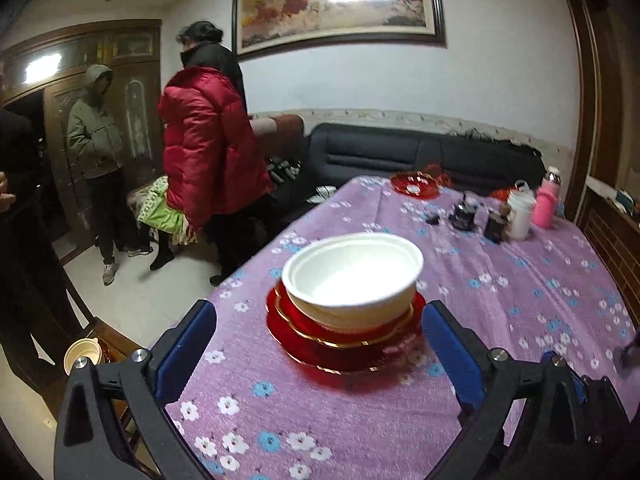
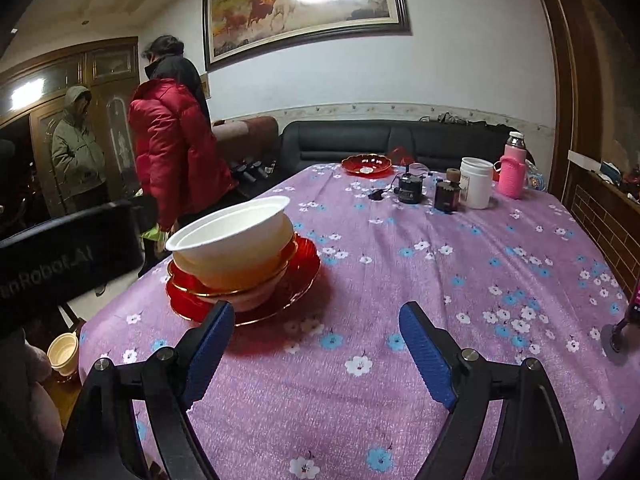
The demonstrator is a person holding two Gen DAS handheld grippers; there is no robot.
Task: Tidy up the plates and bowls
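Stack standing free, both tools empty

Left wrist view: the left hand-held gripper [image 1: 320, 354] is standing spread, framing the white bowls [image 1: 352, 276] nested on red plates [image 1: 344, 340] on the worktop [image 1: 500, 300], not touching.
Right wrist view: the right hand-held gripper [image 2: 316, 354] is spread and empty beside the stack; I judge the far red plate [image 2: 367, 166] is asking for the next reach.

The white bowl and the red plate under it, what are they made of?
White bowl: probably foam or paper pulp, since it is matte with no glare. Red plate: probably glass or clear plastic, since it is glossy and see-through with a gold rim.
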